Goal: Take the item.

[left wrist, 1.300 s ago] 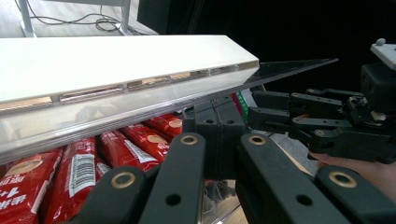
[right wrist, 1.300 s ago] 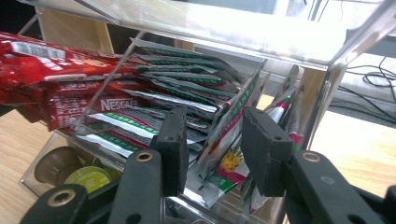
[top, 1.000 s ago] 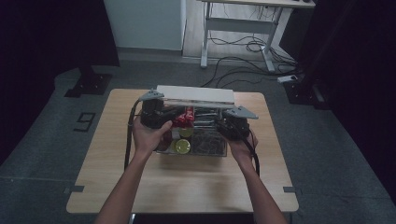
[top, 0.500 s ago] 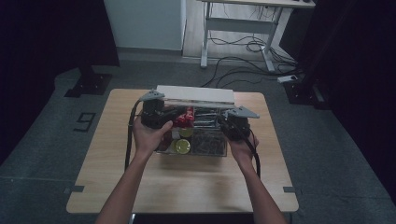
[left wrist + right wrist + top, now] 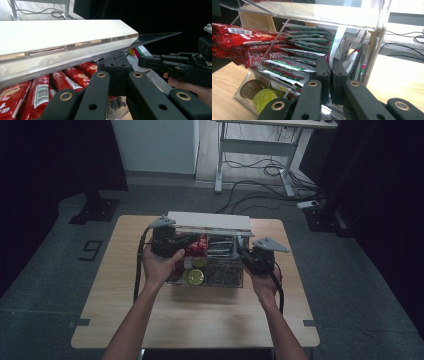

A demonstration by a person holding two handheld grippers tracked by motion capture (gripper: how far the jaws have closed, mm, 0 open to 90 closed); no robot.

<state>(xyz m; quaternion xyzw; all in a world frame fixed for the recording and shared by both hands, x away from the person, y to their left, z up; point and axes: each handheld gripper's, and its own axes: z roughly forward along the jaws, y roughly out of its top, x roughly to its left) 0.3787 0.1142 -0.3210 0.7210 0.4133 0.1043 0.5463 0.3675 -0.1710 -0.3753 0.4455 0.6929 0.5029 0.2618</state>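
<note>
Both grippers work at the clear acrylic organiser box (image 5: 222, 275) in the middle of the light wooden table (image 5: 125, 320). Left gripper (image 5: 117, 75): jaws clenched together under the raised white-topped lid (image 5: 62, 35), over the red sachets (image 5: 37, 92); whether they pinch anything cannot be told. Right gripper (image 5: 330, 75): jaws have just been closing and now meet at the box's right wall, beside the green-striped white sachets (image 5: 307, 47); nothing visibly between them. Compared with a second ago, hands and box sit unchanged. Bare tabletop lies open on every side of the box.
</note>
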